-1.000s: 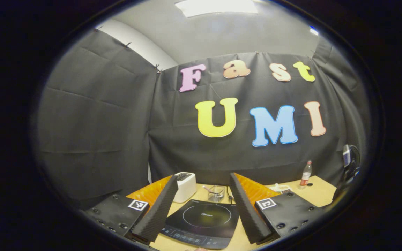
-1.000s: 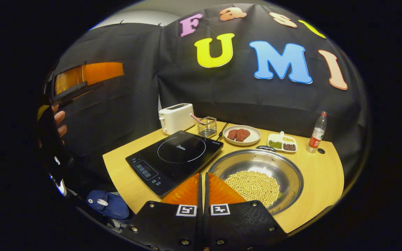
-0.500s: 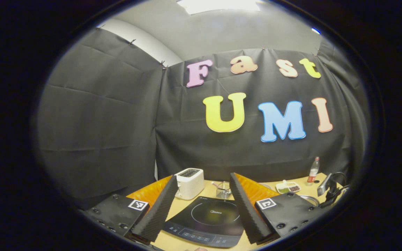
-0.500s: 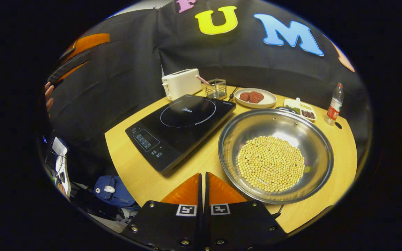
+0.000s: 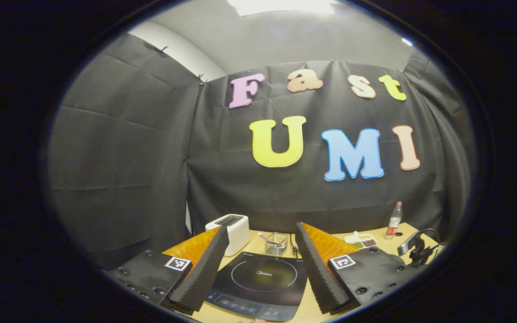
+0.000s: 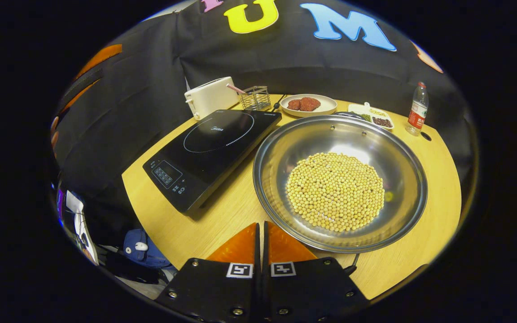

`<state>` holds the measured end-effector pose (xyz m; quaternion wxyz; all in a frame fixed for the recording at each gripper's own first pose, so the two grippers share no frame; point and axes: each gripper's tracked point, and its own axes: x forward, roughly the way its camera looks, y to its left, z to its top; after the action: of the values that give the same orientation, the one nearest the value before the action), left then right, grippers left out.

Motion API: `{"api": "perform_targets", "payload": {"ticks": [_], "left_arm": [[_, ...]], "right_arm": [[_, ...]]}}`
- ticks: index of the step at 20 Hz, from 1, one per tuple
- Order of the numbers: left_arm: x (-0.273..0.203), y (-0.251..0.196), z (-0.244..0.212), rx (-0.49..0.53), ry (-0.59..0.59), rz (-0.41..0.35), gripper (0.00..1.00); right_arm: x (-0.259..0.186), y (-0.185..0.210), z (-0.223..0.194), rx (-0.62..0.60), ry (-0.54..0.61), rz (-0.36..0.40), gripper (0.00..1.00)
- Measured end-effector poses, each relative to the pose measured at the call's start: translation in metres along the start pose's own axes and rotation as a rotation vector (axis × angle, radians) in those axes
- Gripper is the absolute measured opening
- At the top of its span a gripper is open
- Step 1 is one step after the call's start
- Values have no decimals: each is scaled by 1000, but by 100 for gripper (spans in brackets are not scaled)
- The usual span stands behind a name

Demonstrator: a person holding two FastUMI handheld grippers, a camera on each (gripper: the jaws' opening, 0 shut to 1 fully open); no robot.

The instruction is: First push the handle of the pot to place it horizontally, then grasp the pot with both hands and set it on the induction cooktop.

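Observation:
A wide steel pot [image 6: 285,148] holding a heap of pale beans [image 6: 335,190] sits on the wooden table [image 6: 438,179], to the right of the black induction cooktop [image 6: 209,146]. One dark pot handle [image 6: 349,114] shows at the far rim, another [image 6: 352,268] peeks out at the near rim. My right gripper [image 6: 261,224] is shut on nothing, its tips just short of the pot's near left rim. My left gripper [image 5: 262,228] hangs open above the cooktop [image 5: 260,282], which lies between its fingers. The left gripper [image 6: 88,83] also shows high at the left edge of the right gripper view.
Along the back stand a white toaster [image 6: 209,96], a wire basket [image 6: 255,96], a plate of meat [image 6: 305,104], a sectioned dish [image 6: 370,117] and a bottle [image 6: 414,110]. A blue bag [image 6: 144,253] lies on the floor below the table's left edge.
My right gripper has moved forward and down toward the pot, which now looms larger and closer. The left gripper has swayed a little and stays open above the cooktop.

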<state>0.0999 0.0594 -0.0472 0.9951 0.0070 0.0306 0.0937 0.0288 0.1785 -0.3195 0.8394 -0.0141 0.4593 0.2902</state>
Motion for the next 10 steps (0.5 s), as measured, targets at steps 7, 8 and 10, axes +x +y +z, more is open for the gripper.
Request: {"api": "perform_targets", "payload": {"ticks": [7,8,10], "left_arm": [[8,-15,-4,-14,2,-40,95],[9,-17,-6,-16,3,-45,96],[10,-20,-7,-19,6,-53,96]], "right_arm": [[-9,-16,-7,-27,39,-53,0],[-10,-20,-11,-23,48,-63,1],[-14,-29,-16,-8,64,-84,1]]}}
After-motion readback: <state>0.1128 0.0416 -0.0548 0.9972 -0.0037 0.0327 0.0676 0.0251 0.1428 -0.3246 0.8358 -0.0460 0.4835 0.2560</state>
